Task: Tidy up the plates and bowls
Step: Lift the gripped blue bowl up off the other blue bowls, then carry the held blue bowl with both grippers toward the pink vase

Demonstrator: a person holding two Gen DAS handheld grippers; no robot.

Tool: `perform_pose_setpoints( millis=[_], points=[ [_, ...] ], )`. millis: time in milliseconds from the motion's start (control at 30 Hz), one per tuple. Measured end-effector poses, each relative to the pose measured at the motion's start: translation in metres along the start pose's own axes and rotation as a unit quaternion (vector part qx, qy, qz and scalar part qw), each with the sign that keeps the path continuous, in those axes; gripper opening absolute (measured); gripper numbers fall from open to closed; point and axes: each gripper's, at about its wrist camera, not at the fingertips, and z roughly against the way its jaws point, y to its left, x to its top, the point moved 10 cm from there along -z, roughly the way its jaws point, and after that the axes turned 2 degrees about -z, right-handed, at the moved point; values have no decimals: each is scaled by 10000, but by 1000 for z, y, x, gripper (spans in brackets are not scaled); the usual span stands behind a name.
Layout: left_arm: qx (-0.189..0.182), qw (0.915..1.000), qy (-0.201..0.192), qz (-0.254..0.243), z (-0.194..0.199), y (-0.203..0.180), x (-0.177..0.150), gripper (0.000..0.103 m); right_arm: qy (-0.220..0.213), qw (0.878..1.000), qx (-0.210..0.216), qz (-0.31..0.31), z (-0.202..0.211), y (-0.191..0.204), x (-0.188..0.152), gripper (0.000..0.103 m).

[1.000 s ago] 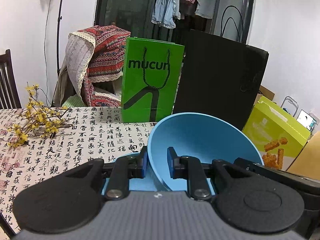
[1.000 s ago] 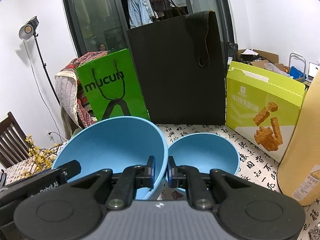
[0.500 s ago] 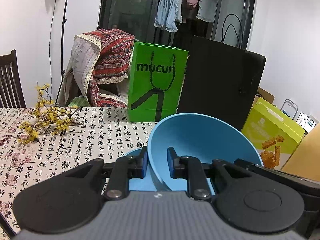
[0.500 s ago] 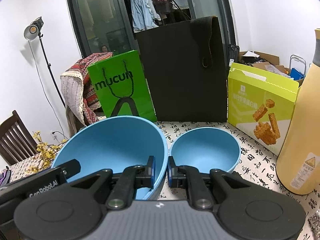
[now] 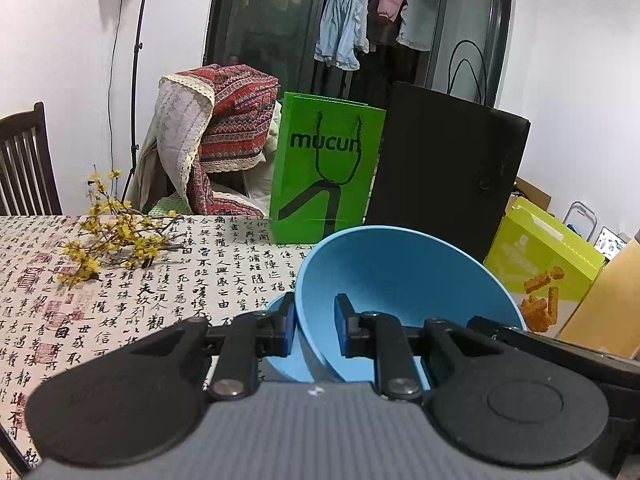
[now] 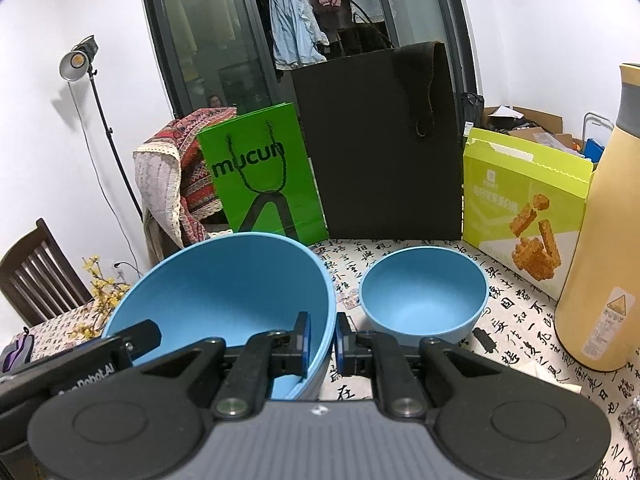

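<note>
large bowl (image 6: 224, 280) — carried back from the bags | small bowl (image 6: 424, 296) nearer

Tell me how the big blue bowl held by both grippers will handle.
The big blue bowl looks like matte plastic: probably stiff and light. Left gripper and right gripper pinch only its thin rim, so it may pivot or slip. Its rounded wall suggests rocking when set down.

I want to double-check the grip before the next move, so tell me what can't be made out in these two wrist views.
- Left wrist view: the large light-blue plastic bowl has its underside hidden by the gripper body; whether it is clear of the calligraphy-print tablecloth is unseen.
- Left wrist view: a second blue piece is mostly hidden behind the left gripper fingers.
- Right wrist view: the tall beige flask is cut off by the right edge.
- Right wrist view: the smaller blue bowl base is hidden by the right gripper.
</note>
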Motion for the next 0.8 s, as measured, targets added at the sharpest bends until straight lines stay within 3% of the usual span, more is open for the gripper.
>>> perform_pose_setpoints(
  millis=[800],
  points=[
    [163,9998,-70,51,29,37,-12,20,29,9998,175,25,16,36,-24,12]
  ],
)
